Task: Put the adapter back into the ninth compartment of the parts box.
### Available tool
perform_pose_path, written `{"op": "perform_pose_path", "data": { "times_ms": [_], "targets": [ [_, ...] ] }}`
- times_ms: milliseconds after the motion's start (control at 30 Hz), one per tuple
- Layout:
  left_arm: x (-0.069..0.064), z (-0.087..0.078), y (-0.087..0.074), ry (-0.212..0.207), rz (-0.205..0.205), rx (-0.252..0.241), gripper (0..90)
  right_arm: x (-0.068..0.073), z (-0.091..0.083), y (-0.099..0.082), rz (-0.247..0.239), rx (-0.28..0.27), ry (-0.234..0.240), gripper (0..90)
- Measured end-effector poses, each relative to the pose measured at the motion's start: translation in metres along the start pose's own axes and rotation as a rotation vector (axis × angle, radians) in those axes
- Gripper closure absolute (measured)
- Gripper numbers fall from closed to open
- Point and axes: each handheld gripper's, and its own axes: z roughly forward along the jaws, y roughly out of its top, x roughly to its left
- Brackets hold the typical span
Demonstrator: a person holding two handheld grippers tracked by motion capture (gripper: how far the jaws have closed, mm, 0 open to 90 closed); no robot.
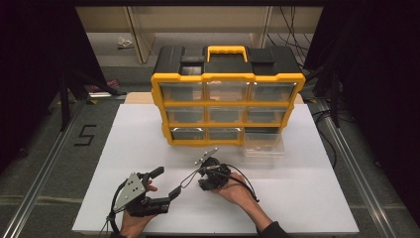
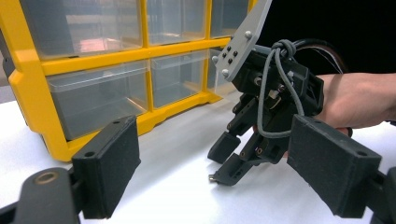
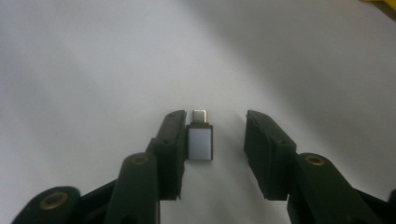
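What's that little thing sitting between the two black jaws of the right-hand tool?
A small silver USB adapter, lying on the white table, seen in the right gripper view.

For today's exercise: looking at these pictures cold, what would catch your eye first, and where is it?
The yellow-and-black drawer cabinet at the back of the white table, with one clear drawer pulled out at its lower right. In front, the right gripper points down over a small silver adapter lying between its jaws, against one pad only.

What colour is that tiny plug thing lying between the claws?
The little adapter is silvery grey with a metal tip, clearest in the right gripper view.
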Motion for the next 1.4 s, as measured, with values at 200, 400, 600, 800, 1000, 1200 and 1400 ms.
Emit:
{"op": "perform_pose_path", "data": {
  "times_ms": [200, 400, 600, 800, 1000, 1200, 1400],
  "targets": [
    [0.0, 0.0, 0.0, -0.002, 0.001, 0.002, 16.6, 0.0, -0.001, 0.001, -0.024, 0.022, 0.006, 69.0],
    [0.0, 0.0, 0.0, -0.004, 0.003, 0.002, 16.8, 0.0, -0.002, 0.001, -0.026, 0.023, 0.005, 76.3],
    [0.0, 0.001, 0.0, -0.005, 0.002, 0.001, 16.8, -0.003, -0.012, 0.0, -0.039, -0.017, 0.002, 76.4],
    [-0.001, 0.001, -0.001, -0.006, 0.002, 0.003, 16.9, -0.006, -0.025, -0.001, -0.045, -0.075, -0.011, 76.4],
    [0.0, 0.001, -0.001, -0.006, 0.004, 0.006, 16.9, -0.011, -0.036, -0.004, -0.042, -0.132, -0.009, 76.4],
    [0.0, 0.001, -0.001, -0.006, 0.003, 0.01, 16.9, -0.014, -0.05, -0.012, -0.029, -0.211, 0.001, 76.4],
    [-0.001, 0.001, -0.001, -0.008, 0.005, 0.005, 16.9, -0.015, -0.061, -0.015, -0.042, -0.253, 0.001, 76.4]
  ]
}}
